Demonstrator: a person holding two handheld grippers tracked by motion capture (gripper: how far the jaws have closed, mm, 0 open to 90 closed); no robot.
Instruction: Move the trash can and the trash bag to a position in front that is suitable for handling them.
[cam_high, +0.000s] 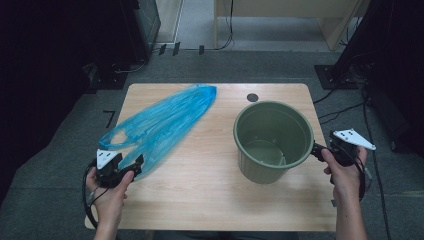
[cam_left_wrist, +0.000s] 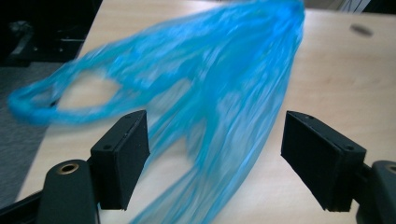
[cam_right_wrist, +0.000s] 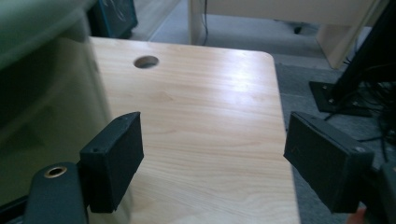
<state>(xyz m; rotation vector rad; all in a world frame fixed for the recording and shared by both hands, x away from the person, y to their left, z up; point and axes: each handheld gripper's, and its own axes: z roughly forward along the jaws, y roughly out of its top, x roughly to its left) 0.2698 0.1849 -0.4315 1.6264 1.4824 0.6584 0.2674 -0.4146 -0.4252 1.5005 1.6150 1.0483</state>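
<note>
Left gripper (cam_high: 136, 164) jaws wide, released, straddling the near end of the blue plastic bag (cam_high: 165, 120), which lies flat on the table (cam_high: 210, 195) left of the green bucket (cam_high: 272, 140). Right gripper (cam_right_wrist: 212, 158) jaws spread, empty, just beside the bucket's wall.

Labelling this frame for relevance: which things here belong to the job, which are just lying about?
In the job:
- crumpled blue plastic bag, in front of the open left gripper
- round olive-green plastic bucket, beside the open right gripper

Lying about:
- black cables on the grey floor
- pale wooden furniture behind the table
</note>
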